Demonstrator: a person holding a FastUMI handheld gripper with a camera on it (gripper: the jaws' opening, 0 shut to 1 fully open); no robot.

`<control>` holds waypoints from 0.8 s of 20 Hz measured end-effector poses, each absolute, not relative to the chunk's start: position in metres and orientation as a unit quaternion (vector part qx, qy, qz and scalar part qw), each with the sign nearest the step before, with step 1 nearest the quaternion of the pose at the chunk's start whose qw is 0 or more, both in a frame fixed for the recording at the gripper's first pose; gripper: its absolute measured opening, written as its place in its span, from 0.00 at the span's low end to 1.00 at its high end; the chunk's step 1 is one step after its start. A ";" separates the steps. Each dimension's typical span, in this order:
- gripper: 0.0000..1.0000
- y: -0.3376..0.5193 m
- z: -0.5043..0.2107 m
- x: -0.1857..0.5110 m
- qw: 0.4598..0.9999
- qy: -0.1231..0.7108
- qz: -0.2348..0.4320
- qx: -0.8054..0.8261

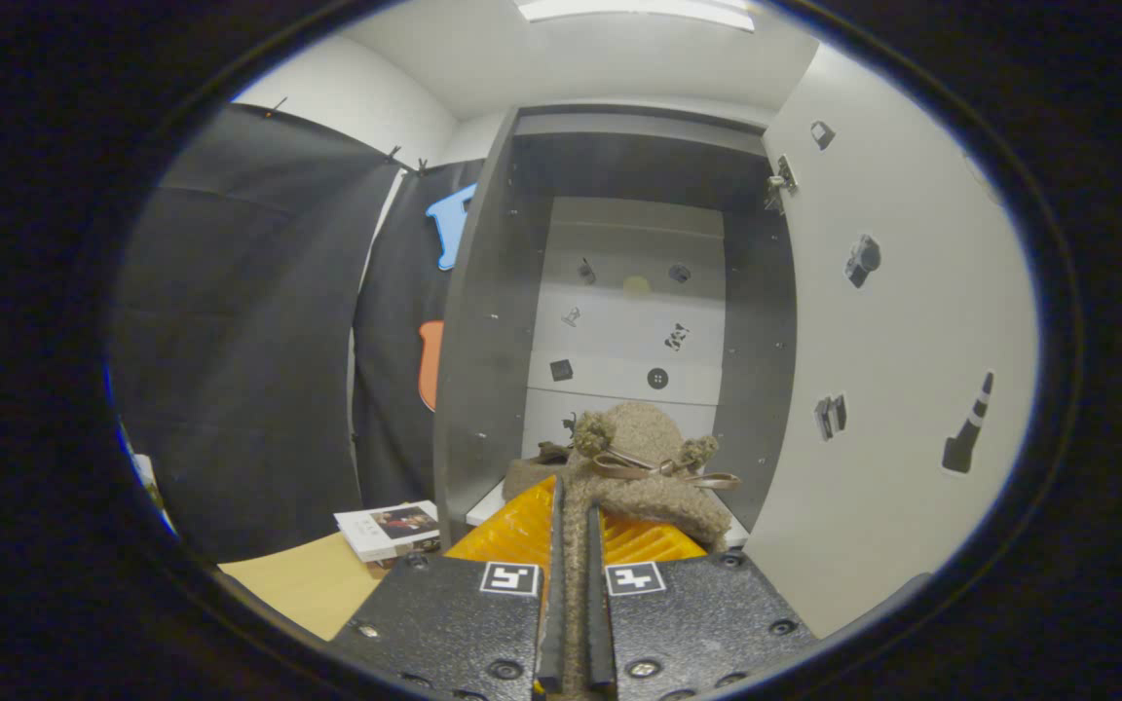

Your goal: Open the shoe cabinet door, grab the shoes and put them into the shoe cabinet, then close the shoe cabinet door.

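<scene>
Looking along the gripper from my remote seat, I see its two fingers drawn in to a narrow slot at the bottom centre of the frame, both pressing on the fuzzy tan knitted slipper that runs up between them. The slipper's body bulges out just beyond the fingertips, in the lower middle of the picture, with two small pompoms and a thin brown ribbon bow on its top. It sits right at the mouth of the tall grey shoe cabinet, whose dark side panel fills the centre of the frame. The slipper appears level with the pale bottom shelf; whether it touches that shelf I cannot tell. The cabinet's white door stands swung wide open across the right side of the frame, dotted with small dark stickers. The pale back panel inside the cabinet, centre frame, carries similar stickers. At the lower left, a small white booklet lies on a light wooden surface, just left of the cabinet's base. Black cloth hangs across the left side.
</scene>
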State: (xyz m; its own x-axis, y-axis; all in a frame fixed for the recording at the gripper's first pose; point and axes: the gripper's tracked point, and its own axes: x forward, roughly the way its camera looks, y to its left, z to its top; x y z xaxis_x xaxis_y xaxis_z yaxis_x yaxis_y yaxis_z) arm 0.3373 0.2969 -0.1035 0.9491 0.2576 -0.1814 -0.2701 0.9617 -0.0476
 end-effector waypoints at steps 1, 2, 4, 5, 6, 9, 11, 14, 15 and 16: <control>0.12 0.295 -0.105 0.354 0.987 0.091 0.125 -0.045; 0.12 0.294 -0.105 0.373 0.988 0.090 0.117 -0.054; 0.12 0.296 -0.110 0.409 0.988 0.090 0.111 -0.066; 0.12 0.297 -0.114 0.425 0.987 0.094 0.110 -0.064; 0.12 0.298 -0.117 0.443 0.988 0.096 0.110 -0.060; 0.12 0.293 -0.134 0.492 0.987 0.108 0.100 -0.063; 0.12 0.288 -0.151 0.523 0.987 0.118 0.086 -0.073; 0.13 0.278 -0.172 0.560 0.986 0.129 0.081 -0.073; 0.14 0.272 -0.181 0.571 0.985 0.137 0.074 -0.069; 0.14 0.266 -0.189 0.581 0.985 0.146 0.068 -0.065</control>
State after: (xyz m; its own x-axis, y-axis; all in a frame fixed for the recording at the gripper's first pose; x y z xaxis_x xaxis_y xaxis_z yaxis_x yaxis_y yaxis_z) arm 0.5811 0.2662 -0.1894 0.9480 0.1158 -0.2966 -0.1540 0.9821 -0.1087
